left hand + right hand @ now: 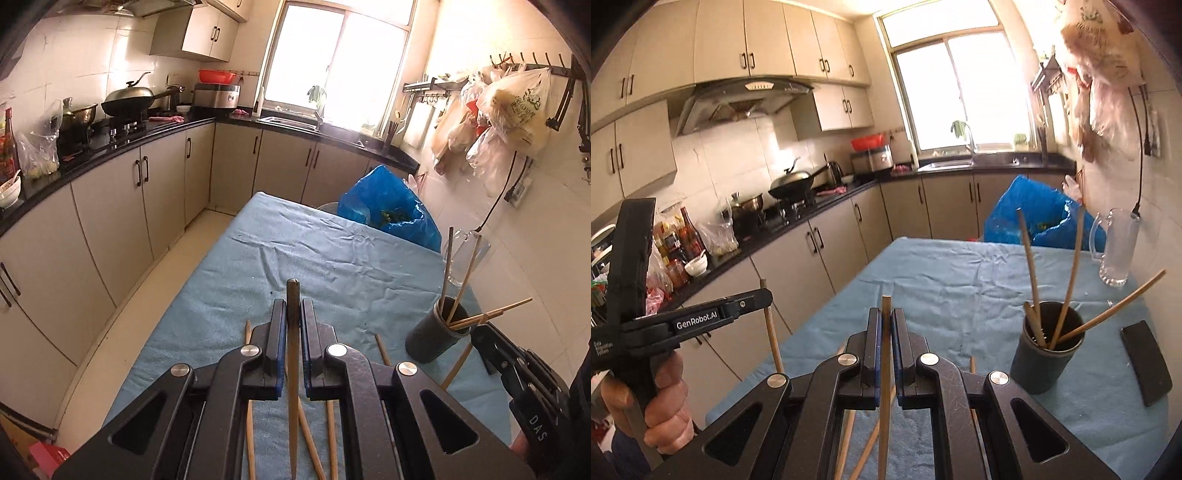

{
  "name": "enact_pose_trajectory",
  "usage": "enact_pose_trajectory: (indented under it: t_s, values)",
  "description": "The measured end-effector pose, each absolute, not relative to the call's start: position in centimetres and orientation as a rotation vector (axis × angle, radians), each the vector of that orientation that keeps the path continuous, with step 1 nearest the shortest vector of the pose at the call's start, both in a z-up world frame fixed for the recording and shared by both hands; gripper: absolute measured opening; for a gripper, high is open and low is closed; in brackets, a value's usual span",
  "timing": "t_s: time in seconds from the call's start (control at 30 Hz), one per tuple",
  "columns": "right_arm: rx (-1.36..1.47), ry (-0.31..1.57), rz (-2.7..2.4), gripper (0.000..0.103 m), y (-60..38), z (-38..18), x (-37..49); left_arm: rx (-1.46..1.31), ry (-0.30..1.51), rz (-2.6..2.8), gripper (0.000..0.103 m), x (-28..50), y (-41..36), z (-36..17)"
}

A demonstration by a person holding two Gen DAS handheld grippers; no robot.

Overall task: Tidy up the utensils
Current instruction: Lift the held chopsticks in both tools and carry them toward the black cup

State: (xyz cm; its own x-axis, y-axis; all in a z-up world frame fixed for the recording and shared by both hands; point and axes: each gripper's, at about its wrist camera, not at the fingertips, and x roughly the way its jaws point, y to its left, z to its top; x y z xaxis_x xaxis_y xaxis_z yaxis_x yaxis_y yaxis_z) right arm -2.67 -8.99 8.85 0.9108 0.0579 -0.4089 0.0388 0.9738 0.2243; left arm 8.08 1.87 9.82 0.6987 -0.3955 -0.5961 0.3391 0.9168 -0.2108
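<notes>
My left gripper [293, 306] is shut on a wooden chopstick [293, 332] with a dark tip, held upright above the blue cloth. My right gripper [885, 314] is shut on a plain wooden chopstick [885, 369], also upright. A dark cylindrical holder [1047, 354] stands to the right of both, with several chopsticks leaning in it. In the right wrist view, the left gripper [762, 295] is at the far left, gripped by a person's hand [661, 398]. Loose chopsticks [310, 443] lie on the cloth beneath the jaws.
A black phone [1145, 362] lies right of the holder, and a glass jug [1115, 251] stands by the wall. A blue plastic bag [388, 210] sits past the table's far end. The table [221, 295] drops to a floor aisle along the kitchen cabinets on the left.
</notes>
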Motion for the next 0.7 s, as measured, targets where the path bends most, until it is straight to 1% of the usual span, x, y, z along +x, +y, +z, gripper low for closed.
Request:
enact_pose_trajectory:
  t_s: [0.2,0.7]
  values:
    - [0.224,0.387,0.014,0.006,-9.2,9.5,-4.2,-0.079,0.661,-0.414,0.007,6.9,1.8,10.8]
    - [0.252,0.339,0.012,0.006,-10.0,10.1,-6.0,-0.075,0.677,-0.413,0.007,6.9,1.6,10.9]
